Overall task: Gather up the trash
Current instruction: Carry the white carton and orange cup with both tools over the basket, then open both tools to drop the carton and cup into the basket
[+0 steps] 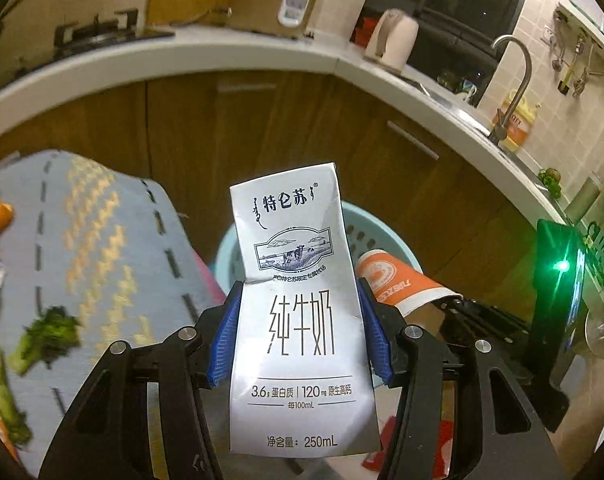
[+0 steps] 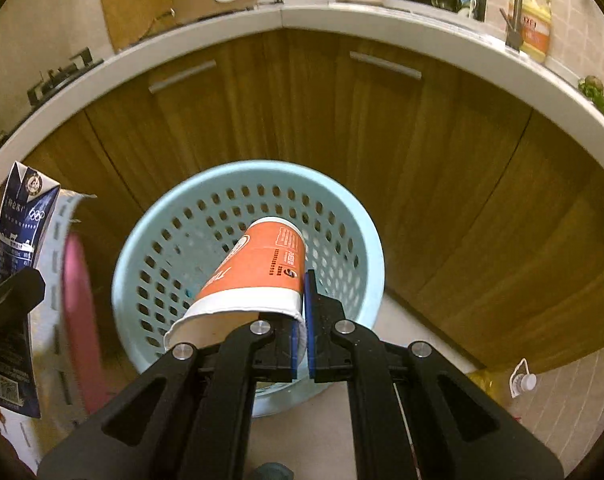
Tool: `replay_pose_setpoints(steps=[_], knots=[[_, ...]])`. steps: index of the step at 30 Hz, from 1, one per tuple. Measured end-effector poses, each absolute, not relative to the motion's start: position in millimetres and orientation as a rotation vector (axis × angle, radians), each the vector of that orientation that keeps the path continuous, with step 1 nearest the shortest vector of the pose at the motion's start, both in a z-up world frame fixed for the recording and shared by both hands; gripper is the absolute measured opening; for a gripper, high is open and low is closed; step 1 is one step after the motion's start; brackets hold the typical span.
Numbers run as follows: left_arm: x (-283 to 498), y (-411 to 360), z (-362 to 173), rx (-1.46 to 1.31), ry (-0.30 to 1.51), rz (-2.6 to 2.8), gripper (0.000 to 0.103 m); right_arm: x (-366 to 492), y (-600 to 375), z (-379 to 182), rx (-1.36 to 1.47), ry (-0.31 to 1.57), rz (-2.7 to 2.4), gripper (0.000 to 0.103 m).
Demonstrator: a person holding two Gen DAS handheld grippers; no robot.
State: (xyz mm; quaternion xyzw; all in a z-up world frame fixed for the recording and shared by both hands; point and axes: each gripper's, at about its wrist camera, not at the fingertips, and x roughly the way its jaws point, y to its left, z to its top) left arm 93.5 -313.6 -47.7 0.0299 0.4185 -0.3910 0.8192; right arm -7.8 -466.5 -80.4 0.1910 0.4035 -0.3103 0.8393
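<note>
The left claw grips a white milk carton upright between its blue pads. The right claw pinches the rim of an orange paper cup, tilted over the pale blue perforated basket on the floor by wooden cabinets.

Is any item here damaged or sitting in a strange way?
Yes. The milk carton in the left gripper is creased and dented near its top. The paper cup, pinched by its rim in the right gripper, hangs tilted over the basket.
</note>
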Motion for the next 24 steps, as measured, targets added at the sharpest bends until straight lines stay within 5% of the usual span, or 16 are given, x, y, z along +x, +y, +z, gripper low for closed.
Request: replay_pose_setpoints(steps=[16, 19, 24], knots=[[97.4, -324.5, -64.4, 0.071, 0.923, -0.817, 0.067, -0.4, -474.8, -113.2, 0.403, 0.952, -0.647, 0.004], [98.4, -313.0, -62.9, 0.052, 0.92, -0.807, 0.068, -0.3, -472.6, -115.3, 0.396, 0.963, -0.641, 0.014], [97.6, -293.6, -55.2, 0.023, 0.901, -0.789, 0.068, -3.3, -466.4, -107.4, 0.372, 0.94, -0.643, 0.048]])
